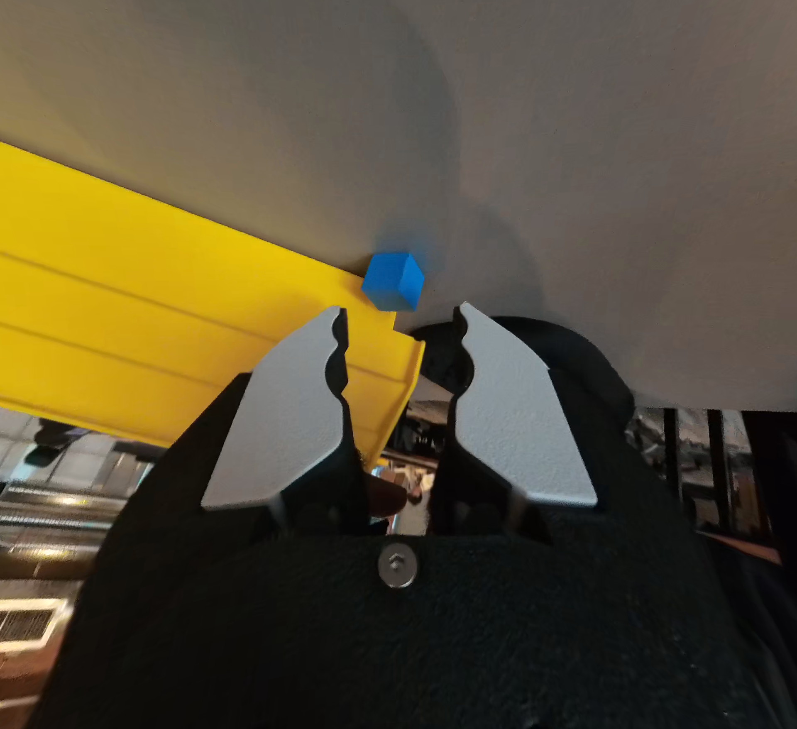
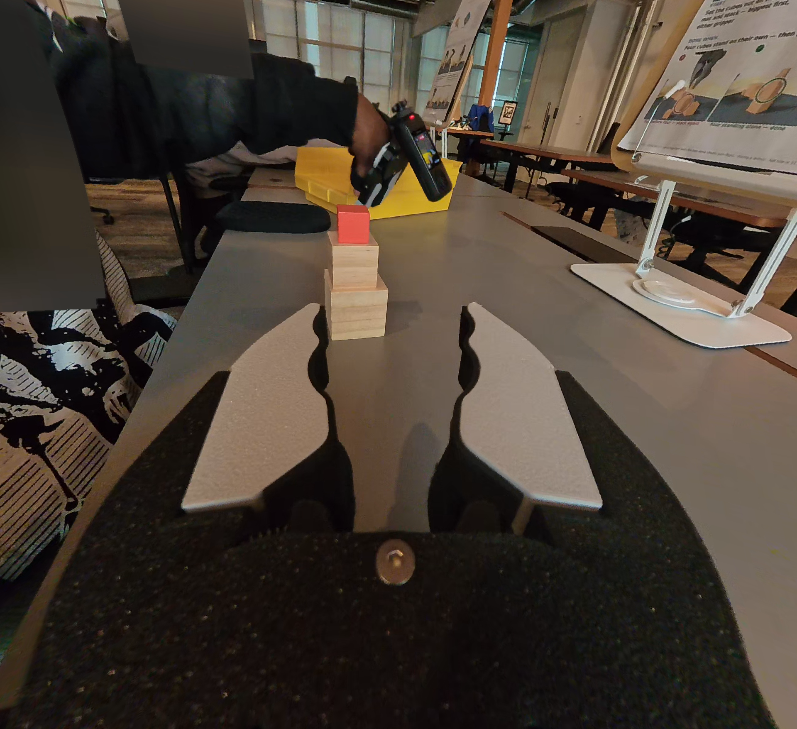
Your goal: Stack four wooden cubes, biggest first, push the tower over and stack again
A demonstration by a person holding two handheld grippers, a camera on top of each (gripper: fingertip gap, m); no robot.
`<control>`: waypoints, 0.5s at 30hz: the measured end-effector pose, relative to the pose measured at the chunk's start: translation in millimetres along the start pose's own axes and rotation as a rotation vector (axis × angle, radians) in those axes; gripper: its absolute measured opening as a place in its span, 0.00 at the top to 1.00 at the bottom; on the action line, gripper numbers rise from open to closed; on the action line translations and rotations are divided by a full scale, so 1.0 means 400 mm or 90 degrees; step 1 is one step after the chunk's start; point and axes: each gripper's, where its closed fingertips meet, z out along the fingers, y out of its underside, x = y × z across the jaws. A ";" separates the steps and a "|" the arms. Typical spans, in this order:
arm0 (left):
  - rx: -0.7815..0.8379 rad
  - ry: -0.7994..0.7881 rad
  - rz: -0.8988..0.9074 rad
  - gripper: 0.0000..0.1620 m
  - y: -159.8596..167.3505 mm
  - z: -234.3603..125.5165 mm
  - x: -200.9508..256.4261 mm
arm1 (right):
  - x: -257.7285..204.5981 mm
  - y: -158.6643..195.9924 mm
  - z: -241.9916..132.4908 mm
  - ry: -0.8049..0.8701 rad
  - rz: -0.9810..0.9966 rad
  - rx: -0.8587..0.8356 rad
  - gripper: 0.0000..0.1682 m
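Three cubes stand stacked on the grey worktop (image 2: 496, 277): a large pale wooden cube (image 2: 357, 311) at the bottom, a smaller pale wooden cube (image 2: 355, 262) on it, and a small red cube (image 2: 353, 224) on top. Each sits a little off centre, so the tower looks slightly stepped. The fourth piece, a small blue cube (image 1: 393, 281), lies on the worktop, touching the corner of the yellow plastic bin (image 1: 172, 298). The left gripper (image 1: 399, 311) points down at it with fingers apart and empty, probably to pick it up. The right gripper (image 2: 390, 309) waits low near the tower, fingers also apart, holding nothing.
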 end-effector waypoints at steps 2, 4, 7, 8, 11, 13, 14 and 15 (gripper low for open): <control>-0.033 0.001 -0.001 0.71 0.005 0.009 -0.005 | -0.001 0.000 0.000 -0.001 -0.002 0.000 0.65; -0.056 0.018 -0.004 0.71 0.008 0.019 -0.002 | -0.003 0.001 0.001 -0.003 -0.004 -0.002 0.65; -0.077 0.032 -0.012 0.69 0.009 0.033 -0.005 | -0.005 0.002 0.002 -0.006 -0.007 -0.005 0.65; -0.078 0.034 -0.017 0.70 0.007 0.035 -0.007 | -0.006 0.002 0.002 -0.007 -0.008 -0.005 0.65; -0.080 0.044 -0.024 0.71 -0.001 0.041 -0.011 | -0.007 0.002 0.003 -0.007 -0.010 -0.006 0.65; -0.088 0.051 -0.028 0.73 -0.001 0.047 -0.013 | -0.007 0.002 0.003 -0.006 -0.010 -0.006 0.65; -0.087 0.056 -0.028 0.73 -0.003 0.050 -0.013 | -0.007 0.002 0.003 -0.006 -0.010 -0.006 0.65; -0.083 0.062 -0.027 0.75 -0.006 0.053 -0.012 | -0.007 0.003 0.003 -0.007 -0.010 -0.007 0.65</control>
